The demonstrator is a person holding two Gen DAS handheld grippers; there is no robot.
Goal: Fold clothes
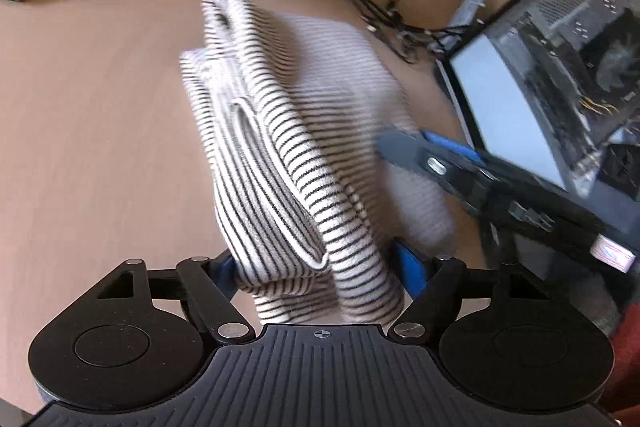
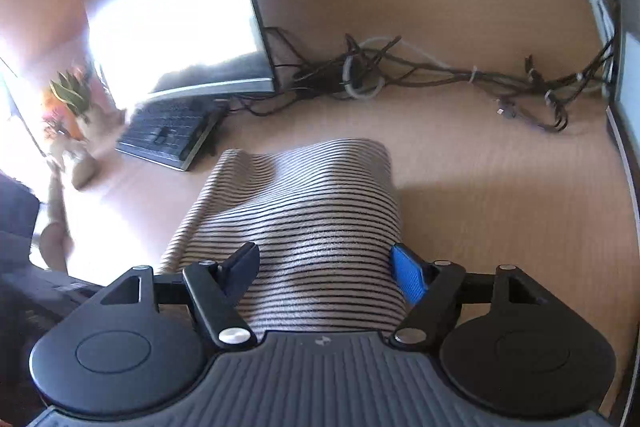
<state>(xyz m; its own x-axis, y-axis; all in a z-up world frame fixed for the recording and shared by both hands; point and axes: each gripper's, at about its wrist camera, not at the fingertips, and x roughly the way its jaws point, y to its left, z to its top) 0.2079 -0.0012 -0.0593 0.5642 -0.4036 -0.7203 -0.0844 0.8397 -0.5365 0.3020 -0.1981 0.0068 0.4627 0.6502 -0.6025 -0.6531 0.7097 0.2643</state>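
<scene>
Left gripper [image 1: 320,267] tilted down over the wooden desk [image 1: 100,127], my jaws fairly wide with a bunched fold of the striped sweater [image 1: 280,147] packed between them. The blue pads sit against the cloth on both sides, so I read it as gripped. The sweater runs from the jaws away toward the far side, rolled and folded over itself, white with thin dark stripes, its right part blurred.

Right gripper [image 2: 324,275] also angled down, jaws fairly wide, the same sweater [image 2: 304,211] filling the gap between the dark left finger [image 2: 242,267] and the blue pad of the right one. Cloth touches both, so held there too. From this view the sweater spreads flat and broad toward the far side, its far edge lying on the desk.

In the left wrist view my right gripper [image 1: 460,167] comes in from the right, its finger tip against the sweater's right edge.

Around: keyboard [image 2: 168,131] far left, monitor [image 2: 172,19] behind it, cable tangle [image 2: 440,75] along the far side, open computer case [image 1: 560,47] at right. Red sleeve [image 1: 628,355] shows at the near right corner.
</scene>
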